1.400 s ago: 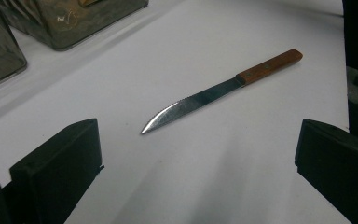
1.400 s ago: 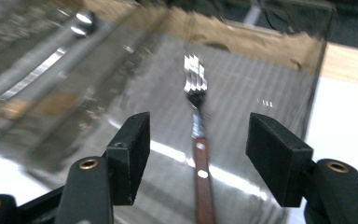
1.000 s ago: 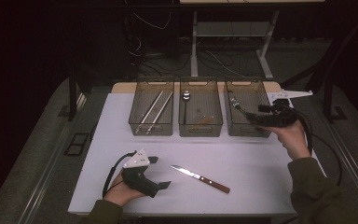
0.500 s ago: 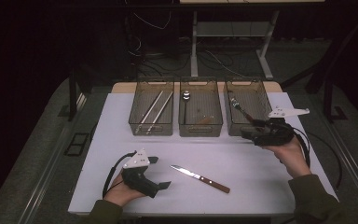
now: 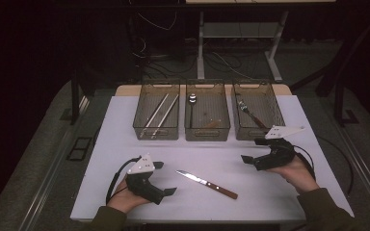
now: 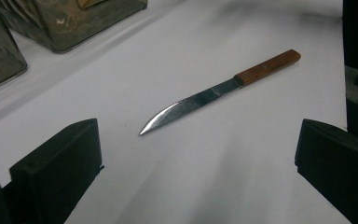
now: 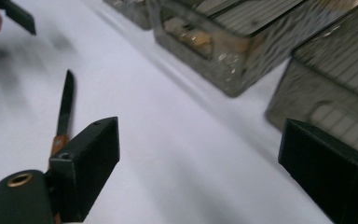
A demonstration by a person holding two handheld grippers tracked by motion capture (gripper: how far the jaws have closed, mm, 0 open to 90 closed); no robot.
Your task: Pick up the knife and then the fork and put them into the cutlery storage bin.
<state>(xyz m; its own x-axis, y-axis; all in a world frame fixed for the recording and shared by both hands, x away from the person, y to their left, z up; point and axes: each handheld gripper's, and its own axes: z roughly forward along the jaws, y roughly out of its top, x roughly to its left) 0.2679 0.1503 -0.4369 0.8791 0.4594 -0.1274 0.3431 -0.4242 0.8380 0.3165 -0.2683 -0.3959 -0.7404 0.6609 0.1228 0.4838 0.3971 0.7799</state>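
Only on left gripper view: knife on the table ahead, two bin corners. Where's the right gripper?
Observer: The right gripper is to the right of the knife, on its handle side.
Operator: Jaws?
Observer: Open, nothing between them; they have just been opening.
Operator: What's in the bins?
Observer: The left bin holds two sticks, the middle bin a spoon, the right bin a fork.
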